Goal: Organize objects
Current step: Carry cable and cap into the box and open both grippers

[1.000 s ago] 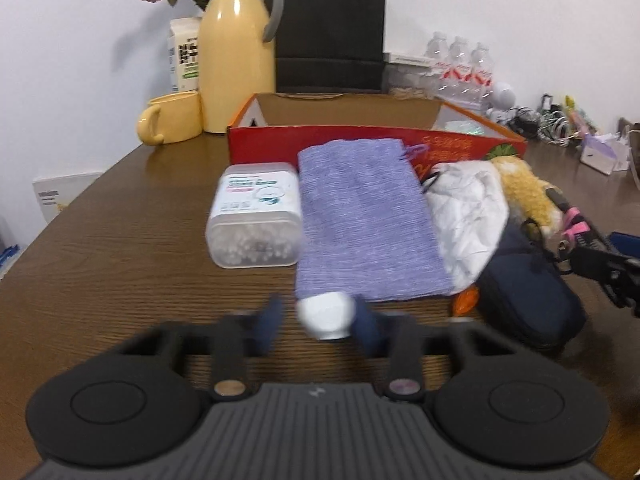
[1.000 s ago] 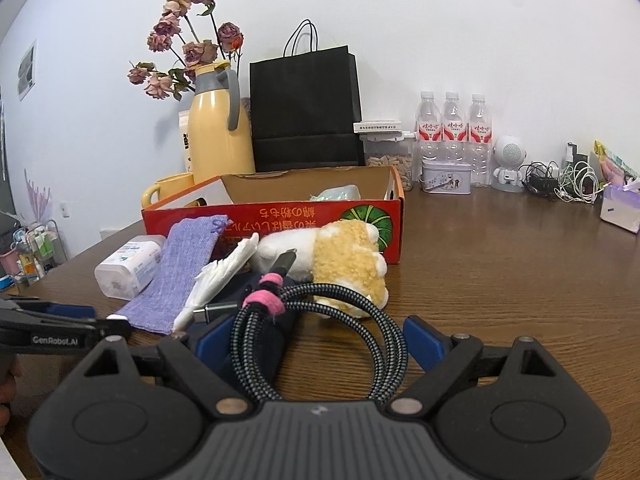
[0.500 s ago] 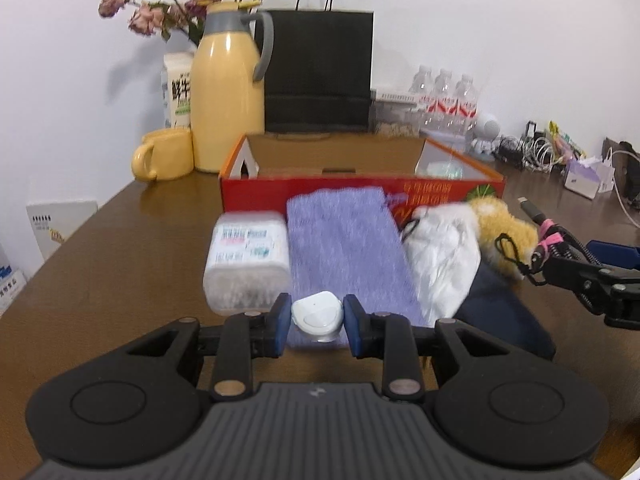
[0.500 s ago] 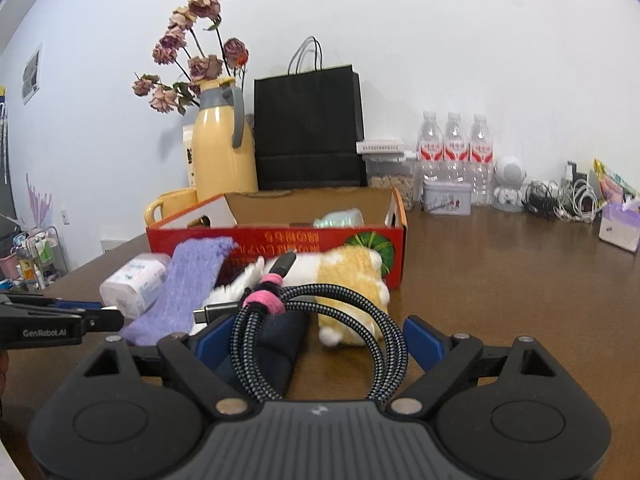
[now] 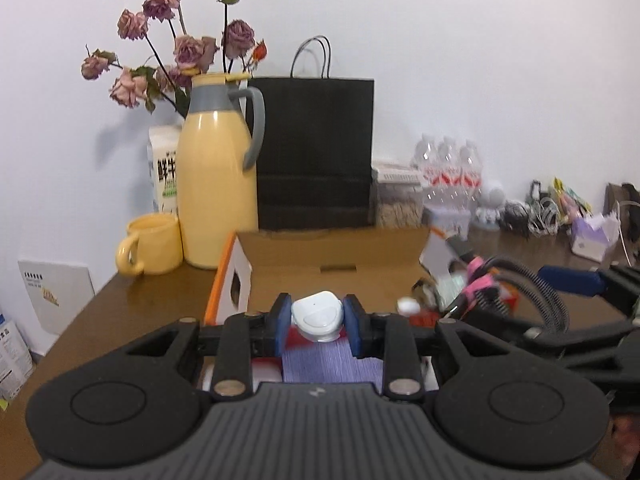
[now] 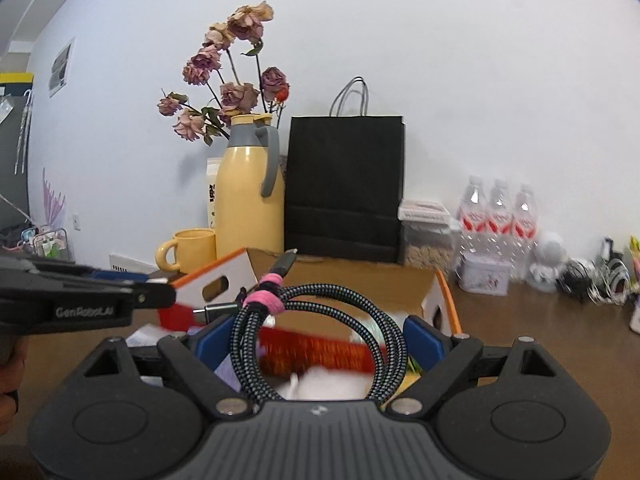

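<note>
Inspector: Left gripper (image 5: 318,330) clamps the small white case (image 5: 318,317), frame centre, before the cardboard box (image 5: 332,258). Right gripper (image 6: 304,340) grips the coiled cable (image 6: 316,332) across wide jaws.

Assessor: Risks?

Inspector: The smooth case may squirt out; the cable's loose plug (image 6: 285,260) may catch the box flap (image 6: 218,284). The left gripper crowds mid-left.

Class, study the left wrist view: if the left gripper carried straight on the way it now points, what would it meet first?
Probably the open cardboard box: the left gripper, shut on the small white case, points into it, toward its back wall. Depth is unclear, so it might pass over the near edge first.
</note>
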`<action>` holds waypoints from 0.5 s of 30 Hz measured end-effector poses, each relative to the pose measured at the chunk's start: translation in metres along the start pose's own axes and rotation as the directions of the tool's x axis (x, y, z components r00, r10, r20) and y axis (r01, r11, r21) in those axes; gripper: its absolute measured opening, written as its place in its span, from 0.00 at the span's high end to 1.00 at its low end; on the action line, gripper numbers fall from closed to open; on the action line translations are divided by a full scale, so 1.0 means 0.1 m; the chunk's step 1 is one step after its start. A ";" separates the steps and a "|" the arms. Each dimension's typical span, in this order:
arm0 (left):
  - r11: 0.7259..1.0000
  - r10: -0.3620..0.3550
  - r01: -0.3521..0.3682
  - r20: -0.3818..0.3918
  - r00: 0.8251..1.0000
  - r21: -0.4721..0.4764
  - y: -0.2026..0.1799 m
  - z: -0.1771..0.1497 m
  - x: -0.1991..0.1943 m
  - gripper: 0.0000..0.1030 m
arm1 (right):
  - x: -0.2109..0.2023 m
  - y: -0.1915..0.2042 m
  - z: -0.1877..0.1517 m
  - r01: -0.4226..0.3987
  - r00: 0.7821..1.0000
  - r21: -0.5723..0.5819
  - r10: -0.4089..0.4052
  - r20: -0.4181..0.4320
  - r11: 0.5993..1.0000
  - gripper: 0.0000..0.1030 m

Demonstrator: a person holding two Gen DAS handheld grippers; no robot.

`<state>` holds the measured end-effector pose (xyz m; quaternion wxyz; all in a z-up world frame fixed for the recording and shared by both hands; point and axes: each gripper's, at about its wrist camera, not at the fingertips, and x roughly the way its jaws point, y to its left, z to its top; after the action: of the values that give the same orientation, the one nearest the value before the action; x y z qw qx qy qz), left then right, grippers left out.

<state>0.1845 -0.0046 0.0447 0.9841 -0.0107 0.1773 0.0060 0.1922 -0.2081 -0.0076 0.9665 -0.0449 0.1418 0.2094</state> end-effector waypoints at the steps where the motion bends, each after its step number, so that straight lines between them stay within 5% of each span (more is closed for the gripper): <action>1: 1.000 0.003 -0.003 0.006 1.000 -0.002 0.01 0.04 0.05 0.72 | 0.09 0.01 0.05 -0.004 1.000 -0.005 0.004 -0.003 1.000 0.13; 15: 0.991 0.062 -0.062 -0.003 0.998 -0.115 0.18 0.45 1.09 0.72 | 1.40 -0.03 0.38 0.024 0.995 0.007 -0.023 -0.096 1.000 0.13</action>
<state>0.3020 0.0157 0.0481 0.9812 -0.0617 0.1768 0.0468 0.3252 -0.1500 -0.0121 0.9611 -0.0525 0.1886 0.1950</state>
